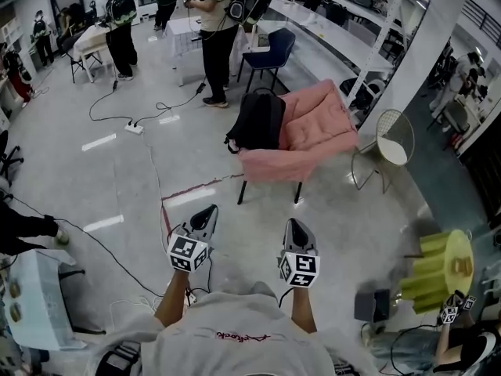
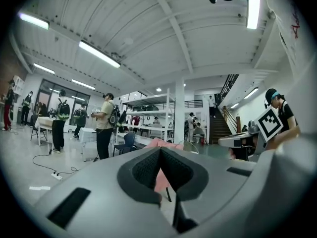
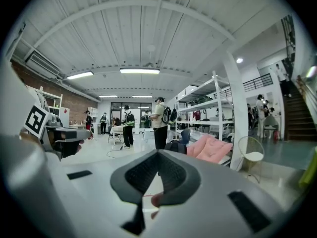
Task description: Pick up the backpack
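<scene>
Pink cushioned armchair on dark legs (image 1: 313, 135) just above the middle of the head view. Near it at three o'clock stands a white round-backed wire chair (image 1: 389, 149). A dark blue chair (image 1: 270, 52) is up at the armchair's twelve. Out at ten o'clock a white power strip (image 1: 135, 128) lies on the pale floor, black cables trailing. A red tape line (image 1: 196, 188) runs at the armchair's eight, and low at four o'clock sits a yellow-green ribbed object (image 1: 438, 269). A person in a pale shirt (image 1: 215, 30) stands at eleven.

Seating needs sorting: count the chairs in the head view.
3 plain ones: the pink armchair holding the backpack, the blue chair behind it, the white wire chair to its right. Others may hide by the far table at upper left.
</scene>
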Available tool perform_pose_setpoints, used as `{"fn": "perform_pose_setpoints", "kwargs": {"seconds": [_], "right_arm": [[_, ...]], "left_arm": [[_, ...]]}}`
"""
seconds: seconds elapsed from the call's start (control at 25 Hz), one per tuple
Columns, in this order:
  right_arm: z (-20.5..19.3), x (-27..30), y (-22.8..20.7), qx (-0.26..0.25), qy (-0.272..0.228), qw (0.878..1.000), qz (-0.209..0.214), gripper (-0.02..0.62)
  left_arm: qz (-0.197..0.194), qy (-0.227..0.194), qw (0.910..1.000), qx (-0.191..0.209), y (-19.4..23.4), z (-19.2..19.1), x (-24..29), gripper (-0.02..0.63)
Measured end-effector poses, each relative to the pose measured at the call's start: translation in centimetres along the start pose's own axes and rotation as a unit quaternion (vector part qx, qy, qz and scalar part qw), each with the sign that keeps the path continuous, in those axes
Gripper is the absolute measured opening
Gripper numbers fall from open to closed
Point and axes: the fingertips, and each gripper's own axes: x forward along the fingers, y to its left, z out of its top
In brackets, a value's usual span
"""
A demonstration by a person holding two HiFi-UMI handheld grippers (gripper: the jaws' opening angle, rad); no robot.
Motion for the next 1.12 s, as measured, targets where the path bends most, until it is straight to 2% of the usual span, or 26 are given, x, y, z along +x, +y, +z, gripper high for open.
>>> {"fn": "perform_pose_setpoints", "kwargs": {"seconds": [0.52, 1.12], "right_arm": [[-0.9, 2.5, -0.2, -0.002, 0.007, 1.000, 0.009, 0.018], [0.6, 14.6, -6.7, -0.003, 0.000, 1.000, 0.012, 0.018]], "left_arm": [[0.011, 0.003, 0.9999, 0.009, 2.3, -0.4, 1.6, 0.009], [0.052, 0.002, 0.9984, 0.022, 8.9, 0.9, 11.7, 0.009]]}}
